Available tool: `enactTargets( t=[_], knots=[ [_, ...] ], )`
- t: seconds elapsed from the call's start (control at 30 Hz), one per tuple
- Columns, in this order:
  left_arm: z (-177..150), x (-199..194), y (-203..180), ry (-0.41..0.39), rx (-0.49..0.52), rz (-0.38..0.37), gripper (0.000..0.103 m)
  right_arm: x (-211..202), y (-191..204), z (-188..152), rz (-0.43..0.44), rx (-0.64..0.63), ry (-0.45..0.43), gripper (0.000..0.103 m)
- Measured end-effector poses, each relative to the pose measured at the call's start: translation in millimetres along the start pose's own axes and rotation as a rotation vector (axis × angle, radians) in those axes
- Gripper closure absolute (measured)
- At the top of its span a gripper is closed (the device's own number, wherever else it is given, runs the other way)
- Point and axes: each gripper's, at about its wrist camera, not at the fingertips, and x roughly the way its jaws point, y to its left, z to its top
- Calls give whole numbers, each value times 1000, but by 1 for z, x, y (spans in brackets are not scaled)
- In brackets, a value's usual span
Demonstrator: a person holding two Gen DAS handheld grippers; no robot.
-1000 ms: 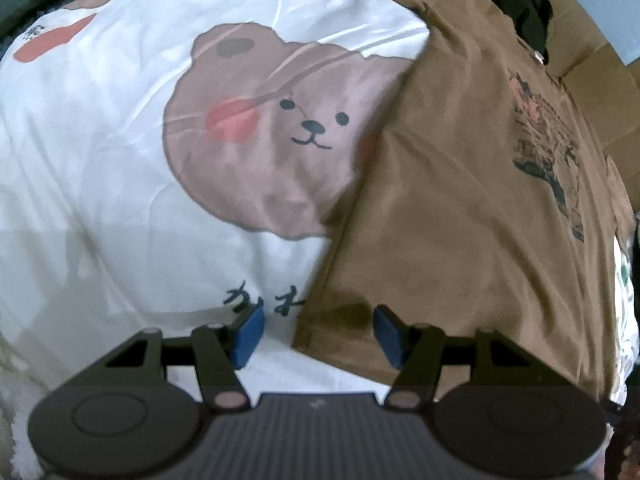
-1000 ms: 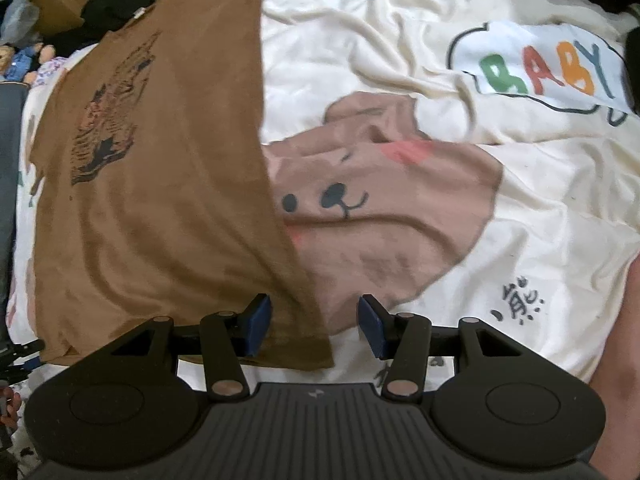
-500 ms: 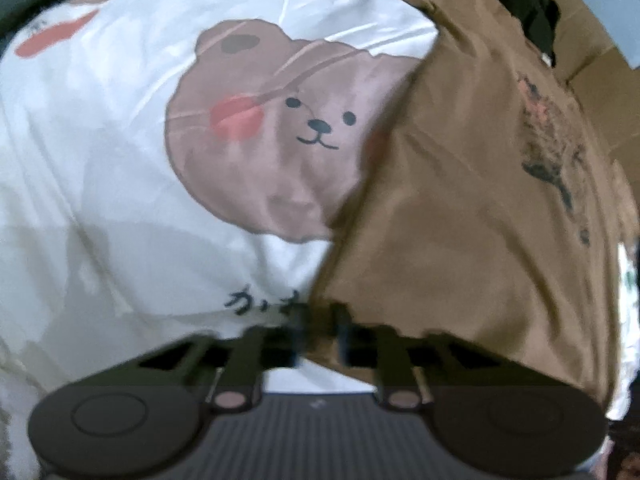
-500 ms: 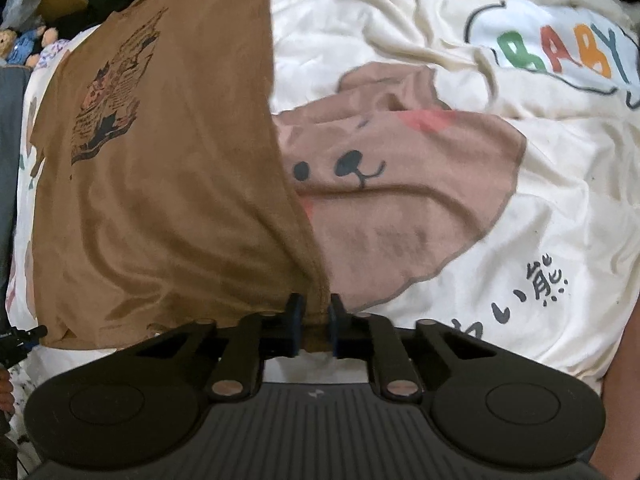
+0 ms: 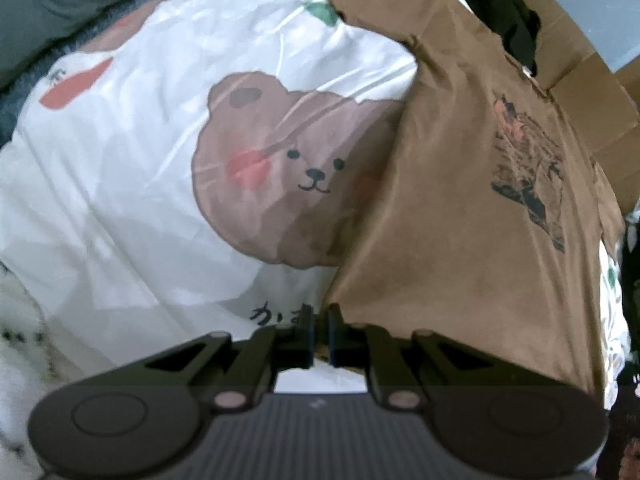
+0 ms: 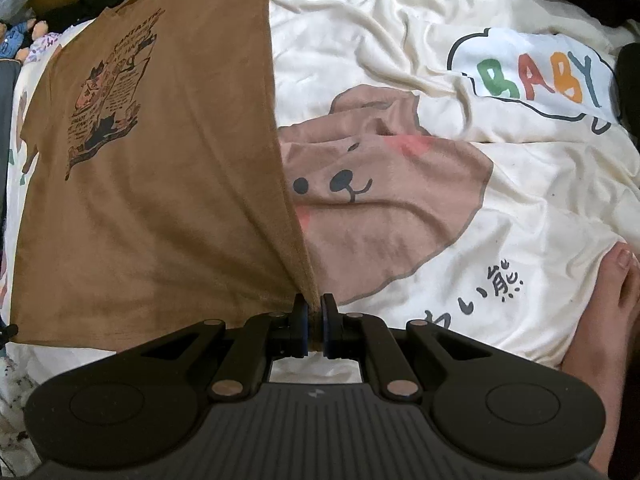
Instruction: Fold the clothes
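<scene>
A brown T-shirt with a dark chest print lies spread on a white bear-print bed cover. My left gripper is shut on the shirt's near hem corner, which lifts off the cover. In the right wrist view the same brown T-shirt fills the left half, and my right gripper is shut on its other near hem corner. The cloth pulls taut from both sets of jaws toward the shoulders.
The bed cover carries a bear face and a "BABY" patch. A person's bare foot rests on it at the right. Cardboard and dark clothes lie beyond the shirt's collar.
Both grippers went from open beside the hem to shut on its two corners. The hem now rises off the cover and the cloth is drawn tighter.
</scene>
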Motion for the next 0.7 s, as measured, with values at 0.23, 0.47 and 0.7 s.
enactTargets(
  t=[0.23, 0.47, 0.7],
  knots=[
    [0, 5, -9, 2, 16, 30, 97, 6, 0, -4, 13, 11, 39, 97],
    [-11, 29, -1, 38, 19, 60, 97, 23, -5, -8, 11, 22, 41, 96],
    [-16, 51, 3, 66, 18, 69, 96, 38, -4, -6, -5, 12, 51, 96]
  ],
)
